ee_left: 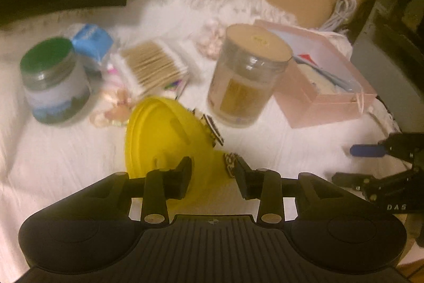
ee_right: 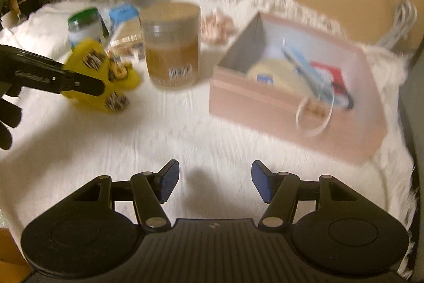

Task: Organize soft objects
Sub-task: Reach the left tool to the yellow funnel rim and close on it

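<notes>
A yellow soft item [ee_left: 164, 134] with leopard-print patches lies on the white furry cover [ee_left: 66, 163], between the jaws of my left gripper [ee_left: 213, 169]. The jaws stand apart, and the right pad looks clear of the item. In the right wrist view the same yellow item [ee_right: 98, 70] sits at the tip of a left-gripper finger [ee_right: 87, 85]. My right gripper [ee_right: 214, 177] hangs open over bare fur, with nothing between its blue pads. An open pink box [ee_right: 291, 108] holding several items stands to its right.
A clear jar with a tan lid [ee_left: 246, 78] stands behind the yellow item, beside the pink box [ee_left: 326, 102]. Further left are a green-lidded jar [ee_left: 53, 81], a pack of cotton swabs [ee_left: 156, 65] and a blue packet [ee_left: 91, 41]. A dark cabinet [ee_left: 392, 44] borders the right.
</notes>
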Demonstrator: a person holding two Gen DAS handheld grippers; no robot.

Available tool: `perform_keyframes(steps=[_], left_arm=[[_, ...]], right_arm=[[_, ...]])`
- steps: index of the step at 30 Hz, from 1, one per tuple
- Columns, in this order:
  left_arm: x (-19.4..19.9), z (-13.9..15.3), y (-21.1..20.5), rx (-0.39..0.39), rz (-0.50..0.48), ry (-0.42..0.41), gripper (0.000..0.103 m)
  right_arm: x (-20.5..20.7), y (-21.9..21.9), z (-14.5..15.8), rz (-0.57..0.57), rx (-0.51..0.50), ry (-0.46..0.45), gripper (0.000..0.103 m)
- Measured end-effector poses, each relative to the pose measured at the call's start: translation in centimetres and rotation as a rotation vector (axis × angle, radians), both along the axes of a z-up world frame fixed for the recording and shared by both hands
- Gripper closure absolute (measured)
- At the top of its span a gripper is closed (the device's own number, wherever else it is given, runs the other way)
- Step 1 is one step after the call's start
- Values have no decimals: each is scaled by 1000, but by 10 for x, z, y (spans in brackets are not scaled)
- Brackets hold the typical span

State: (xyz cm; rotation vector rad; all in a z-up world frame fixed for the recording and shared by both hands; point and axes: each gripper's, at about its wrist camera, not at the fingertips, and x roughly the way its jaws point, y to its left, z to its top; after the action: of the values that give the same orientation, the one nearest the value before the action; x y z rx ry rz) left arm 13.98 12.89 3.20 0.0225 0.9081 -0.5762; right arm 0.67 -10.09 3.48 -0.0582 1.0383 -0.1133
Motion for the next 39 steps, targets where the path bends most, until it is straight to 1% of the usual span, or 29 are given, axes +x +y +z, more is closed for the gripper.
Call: perform_keyframes(steps=[4, 6, 8, 10, 13, 15, 17, 18, 19, 20, 22, 25, 27, 29, 30, 32, 34, 36, 37, 39], left_arm=[[-2, 12, 3, -96, 47, -17, 64], [0, 18, 3, -121, 72, -23, 64], [7, 21, 1, -124, 124, -12, 64], [17, 17, -1, -109, 178, -1, 64], [28, 7, -4, -88, 226, 10, 64], [31, 3, -2, -92, 235, 24, 68], [31, 0, 0, -81, 232, 27, 77], [31, -1, 3, -93, 229, 46, 78], [32, -3, 7, -131, 229, 82, 79], [31, -5, 11, -161, 236, 107, 79], [29, -6, 18, -194, 238, 114, 82], [19, -7, 24, -223, 220, 117, 88], [10, -4, 29, -236, 204, 105, 90], [1, 1, 40, -263, 201, 83, 91], [-3, 4, 46, -273, 207, 67, 91], [-10, 13, 60, -293, 227, 29, 91], [-17, 22, 77, -323, 250, -9, 91], [-21, 30, 96, -344, 284, -44, 91], [-23, 34, 107, -352, 304, -62, 91], [-25, 42, 129, -371, 344, -94, 91]], right_arm=[[-3, -4, -13, -18, 19, 36, 42], [-4, -4, -16, -26, 28, 31, 40], [-5, -3, -17, -26, 27, 27, 38], [-5, -2, -18, -24, 25, 20, 36], [-8, 0, -20, -22, 20, 3, 33], [-11, 0, -20, -20, 19, -8, 32], [-12, -1, -20, -17, 21, -11, 32], [-13, -1, -20, -12, 20, -10, 32], [-12, -1, -20, -6, 16, -9, 33], [-10, 0, -18, 2, 7, -10, 34], [-7, 3, -9, 21, -13, -46, 34], [8, 10, 22, 67, -3, -132, 34], [30, 19, 48, 108, 28, -179, 34], [59, 27, 71, 145, 66, -193, 33], [76, 32, 79, 166, 88, -182, 29], [119, 45, 90, 193, 157, -118, 27], [163, 58, 89, 166, 232, -30, 27], [208, 71, 76, 135, 270, 59, 27], [224, 79, 68, 135, 258, 88, 27], [257, 91, 48, 121, 191, 148, 27]])
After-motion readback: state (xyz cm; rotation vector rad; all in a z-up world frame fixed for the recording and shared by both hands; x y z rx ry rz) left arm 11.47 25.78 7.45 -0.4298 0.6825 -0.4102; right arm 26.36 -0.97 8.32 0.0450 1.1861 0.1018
